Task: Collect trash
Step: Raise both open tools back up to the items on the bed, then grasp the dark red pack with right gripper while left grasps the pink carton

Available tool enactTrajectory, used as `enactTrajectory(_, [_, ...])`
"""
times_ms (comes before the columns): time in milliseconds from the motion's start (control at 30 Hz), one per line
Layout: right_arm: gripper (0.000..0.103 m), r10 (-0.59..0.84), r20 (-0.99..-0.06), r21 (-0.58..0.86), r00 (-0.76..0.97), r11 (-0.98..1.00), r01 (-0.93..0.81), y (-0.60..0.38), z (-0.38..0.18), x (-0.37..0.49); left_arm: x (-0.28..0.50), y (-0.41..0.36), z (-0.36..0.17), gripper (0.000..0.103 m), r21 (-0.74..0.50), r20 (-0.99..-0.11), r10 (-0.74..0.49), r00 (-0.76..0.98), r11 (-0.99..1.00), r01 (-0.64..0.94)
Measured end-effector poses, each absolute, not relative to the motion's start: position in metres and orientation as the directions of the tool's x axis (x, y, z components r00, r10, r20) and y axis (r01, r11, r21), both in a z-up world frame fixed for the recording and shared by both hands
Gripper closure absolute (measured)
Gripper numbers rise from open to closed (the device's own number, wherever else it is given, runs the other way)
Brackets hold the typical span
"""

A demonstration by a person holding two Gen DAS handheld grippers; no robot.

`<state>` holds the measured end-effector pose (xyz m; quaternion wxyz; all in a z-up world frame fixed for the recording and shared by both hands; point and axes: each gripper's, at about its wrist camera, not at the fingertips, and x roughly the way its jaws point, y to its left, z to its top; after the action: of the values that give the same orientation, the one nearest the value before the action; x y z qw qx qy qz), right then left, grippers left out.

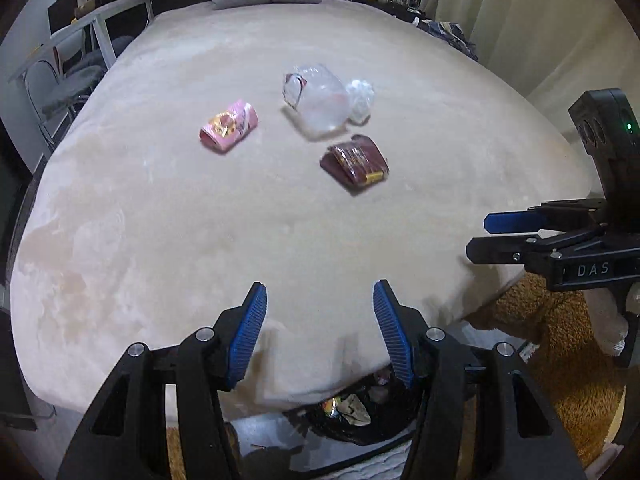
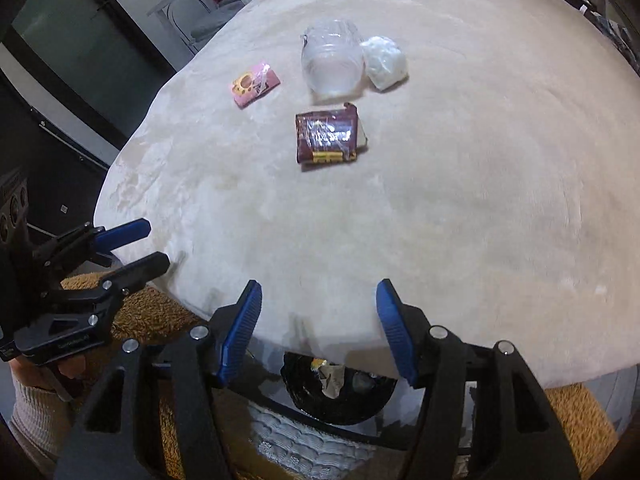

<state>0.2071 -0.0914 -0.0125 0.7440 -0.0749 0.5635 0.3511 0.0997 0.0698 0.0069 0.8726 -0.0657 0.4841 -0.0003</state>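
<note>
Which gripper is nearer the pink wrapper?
Left, by a small margin. The left gripper is on the pink wrapper side of the bed; the right gripper is further right, more in line with the brown wrapper.

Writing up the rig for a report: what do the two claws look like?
Both claws, left and right, are black angular linkages with silver bolts and ribbed blue finger pads. The right body shows "DAS" lettering and a green light; a cream knit sleeve shows behind the left.

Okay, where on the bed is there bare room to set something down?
Free: the wide stretch between both open grippers and the maroon wrapper, and the right side. Crowded: mid-bed, where the pink wrapper, clear plastic cup and white wad cluster.
</note>
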Motion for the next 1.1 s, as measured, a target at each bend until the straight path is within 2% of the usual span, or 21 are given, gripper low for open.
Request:
enactTrajectory(367, [0.034, 0.427, -0.893, 0.244, 0.143, 0.726, -0.643, -0.051, -0.015, 0.256, 0.162, 0.119, 0.02, 0.048, -0.012, -0.819, 0.002, 0.574, 1.0, -0.022])
enactTrajectory(433, [0.034, 0.412, -0.9, 0.227, 0.139, 0.719, -0.657, -0.043, -0.02, 0.262, 0.173, 0.126, 0.016, 0.041, -0.006, -0.819, 0.007, 0.574, 1.0, -0.021])
enactTrajectory(600, [0.031, 0.394, -0.909, 0.208, 0.136, 0.711, -0.672, -0.03, -0.031, 0.276, 0.202, 0.138, 0.002, 0.038, 0.009, -0.833, 0.011, 0.553, 1.0, -0.006])
enactTrajectory(1100, [0.031, 0.385, -0.92, 0.243, 0.067, 0.698, -0.673, -0.004, -0.052, 0.305, 0.266, 0.167, -0.044, 0.038, 0.067, -0.872, 0.045, 0.488, 0.997, 0.026])
